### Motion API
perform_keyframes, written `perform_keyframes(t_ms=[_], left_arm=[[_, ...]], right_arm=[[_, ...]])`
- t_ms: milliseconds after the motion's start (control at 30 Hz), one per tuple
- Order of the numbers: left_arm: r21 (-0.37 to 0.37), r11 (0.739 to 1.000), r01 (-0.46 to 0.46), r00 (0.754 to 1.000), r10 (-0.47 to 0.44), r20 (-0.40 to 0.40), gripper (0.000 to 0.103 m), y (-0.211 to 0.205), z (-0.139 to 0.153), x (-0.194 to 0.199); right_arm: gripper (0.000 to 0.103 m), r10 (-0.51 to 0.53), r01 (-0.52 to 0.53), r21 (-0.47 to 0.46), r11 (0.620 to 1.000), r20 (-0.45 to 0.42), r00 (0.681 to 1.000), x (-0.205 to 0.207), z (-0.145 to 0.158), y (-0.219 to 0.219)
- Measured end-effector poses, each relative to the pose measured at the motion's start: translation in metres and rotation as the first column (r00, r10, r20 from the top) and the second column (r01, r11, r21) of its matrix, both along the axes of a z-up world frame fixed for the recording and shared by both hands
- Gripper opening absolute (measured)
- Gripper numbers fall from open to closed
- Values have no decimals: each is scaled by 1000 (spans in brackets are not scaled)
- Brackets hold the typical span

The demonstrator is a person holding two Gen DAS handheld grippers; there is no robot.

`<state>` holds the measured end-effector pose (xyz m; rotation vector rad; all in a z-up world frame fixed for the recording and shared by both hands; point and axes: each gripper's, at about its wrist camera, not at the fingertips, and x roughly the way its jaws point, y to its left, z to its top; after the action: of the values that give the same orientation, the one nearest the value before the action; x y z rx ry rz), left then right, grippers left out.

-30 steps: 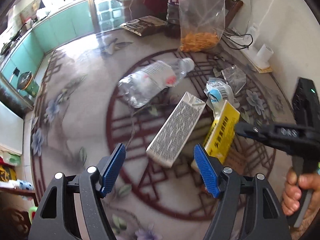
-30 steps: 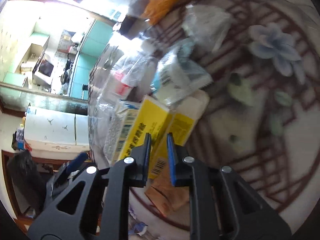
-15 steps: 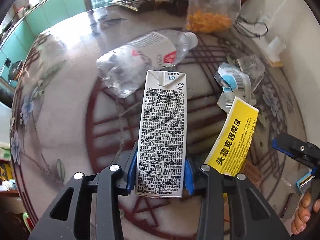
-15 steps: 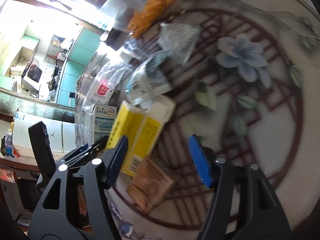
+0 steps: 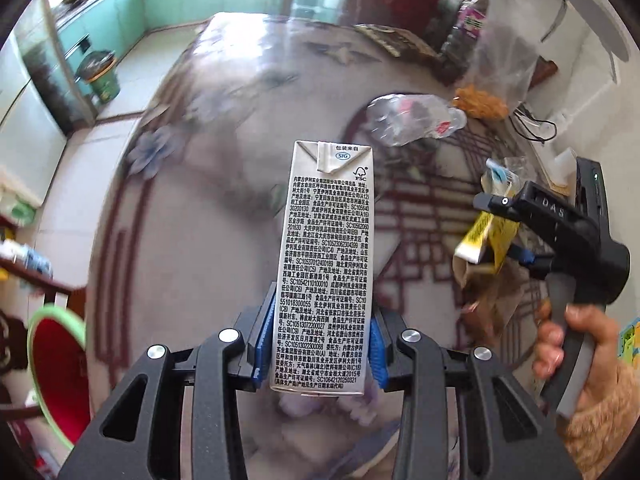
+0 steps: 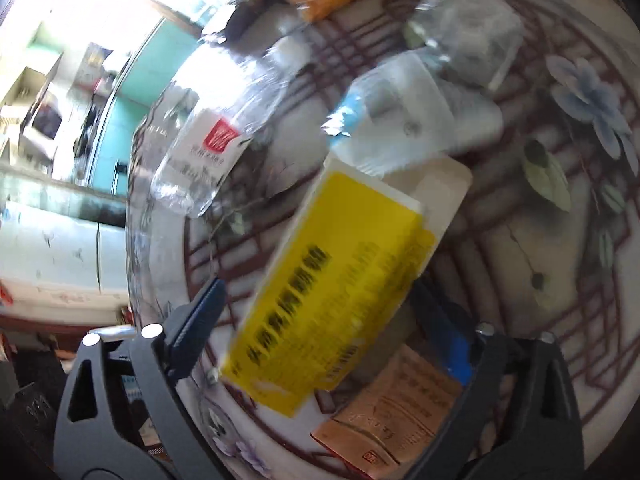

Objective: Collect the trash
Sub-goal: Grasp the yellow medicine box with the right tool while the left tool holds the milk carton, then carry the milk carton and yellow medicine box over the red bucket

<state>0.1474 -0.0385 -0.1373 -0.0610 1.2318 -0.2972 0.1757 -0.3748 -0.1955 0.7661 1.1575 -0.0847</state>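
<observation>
A round glass-topped table [image 5: 224, 184] with a dark red lattice and blue flower pattern stands in a bright room with turquoise cabinets at the far left. On the floor at the near left sits a red bin with a green rim [image 5: 56, 364].

The left gripper [image 5: 320, 344] pinches a tall white drink carton [image 5: 326, 264] at its lower end between its blue pads, the carton lifted above the table. This piece of trash looks to be on its way to the bin; the next move calls for carrying it left, over the rim.

The right gripper [image 6: 320, 320] has just been opening; its jaws stand spread around a yellow box [image 6: 336, 280], and blur hides whether the pads touch it. Closing on the box seems its next step. A brown sachet [image 6: 396, 408] lies near, under the box; a crushed clear bottle [image 6: 208, 148] lies farther left, and a clear wrapper with a blue patch [image 6: 384, 108] just beyond the box.
</observation>
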Motion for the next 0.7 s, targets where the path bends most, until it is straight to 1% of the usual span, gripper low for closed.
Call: perform_keyframes(t_ms=[33, 67, 100, 167, 300, 467, 700], left_arm=[[0, 1000, -24, 1000, 24, -9, 36, 9, -1, -7], [-3, 999, -42, 999, 42, -14, 36, 16, -2, -13], [-7, 998, -64, 998, 64, -20, 36, 25, -3, -20], [-17, 996, -91, 996, 91, -24, 36, 34, -3, -27], [-40, 993, -110, 994, 110, 1, 35, 41, 4, -40], [-60, 994, -88, 994, 91, 62, 35, 45, 18, -55], [-87, 994, -61, 997, 65, 51, 35, 53, 14, -73]], right_arm=[[60, 24, -24, 16, 1000, 5, 1000, -1, 0, 2], [48, 37, -38, 26, 999, 15, 999, -1, 1, 5], [46, 63, -64, 32, 997, 30, 998, 0, 5, 8], [39, 110, -111, 13, 994, 49, 993, 0, 17, 17], [39, 160, -162, 13, 987, 98, 982, -11, 39, 29], [39, 224, -226, -2, 974, 148, 963, -34, 68, 54], [39, 277, -278, -20, 961, 147, 949, -67, 78, 85]])
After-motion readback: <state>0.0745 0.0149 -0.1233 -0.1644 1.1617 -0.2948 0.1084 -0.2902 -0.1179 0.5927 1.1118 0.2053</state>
